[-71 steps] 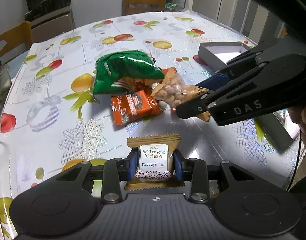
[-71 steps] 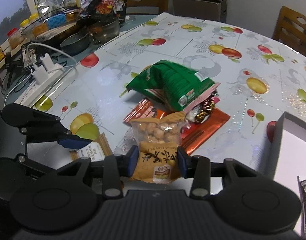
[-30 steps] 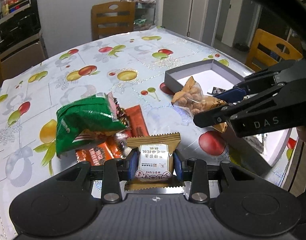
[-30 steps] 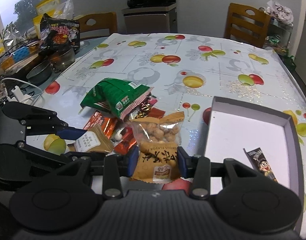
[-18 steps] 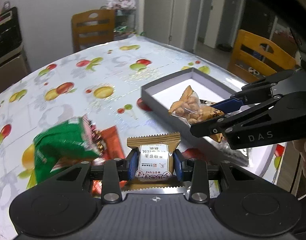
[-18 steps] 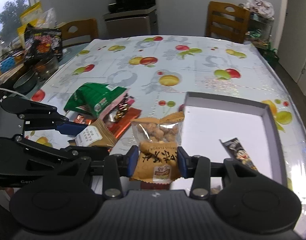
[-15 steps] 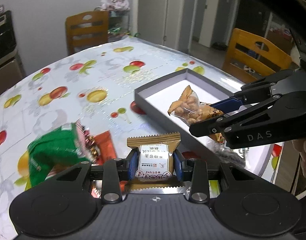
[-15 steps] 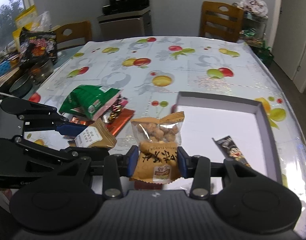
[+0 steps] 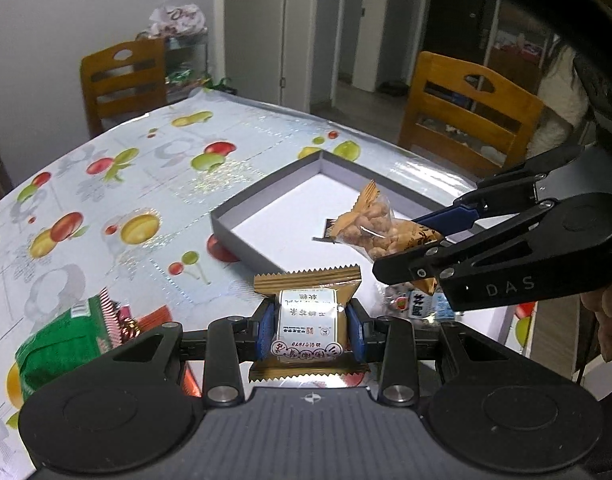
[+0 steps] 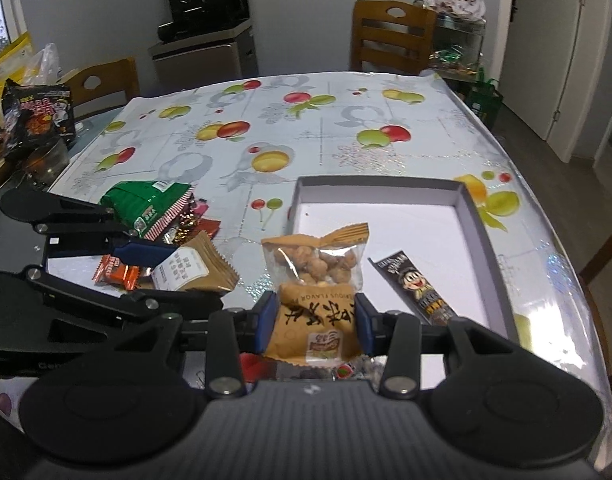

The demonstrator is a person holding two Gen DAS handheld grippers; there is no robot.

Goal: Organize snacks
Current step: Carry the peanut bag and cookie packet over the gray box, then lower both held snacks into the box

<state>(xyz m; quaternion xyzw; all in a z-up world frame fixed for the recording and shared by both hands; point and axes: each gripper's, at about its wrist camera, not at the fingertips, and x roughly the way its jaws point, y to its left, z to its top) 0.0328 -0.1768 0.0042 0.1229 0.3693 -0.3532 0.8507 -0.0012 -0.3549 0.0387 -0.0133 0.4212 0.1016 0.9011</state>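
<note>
The left gripper (image 9: 309,330) is clamped on a brown pastry packet (image 9: 306,322) with a white label, and the right gripper (image 10: 313,322) is clamped on a clear peanut snack bag (image 10: 315,280). Both packets hang in the air, gripped by their sides between the blue pads.

The grey tray (image 10: 481,240) lies on the fruit-print tablecloth (image 10: 266,120), and it holds already one dark stick packet (image 10: 415,284). In the left view the peanut bag is above the tray floor, while the pastry packet seems to be just before the near wall – not yet over it. The remaining snacks, a green bag (image 10: 146,204) and some orange packets (image 10: 116,274), lie in a pile on the cloth, apart from the tray.

The step in hand looks to be the carrying of both packets to the tray. To do it well, the person should bring each packet fully over the white floor and lower it before opening – a drop from height may let the light packet bounce to the wall. It is better to put them beside the stick packet, not on it, and to keep the two grippers from knocking each other.
</note>
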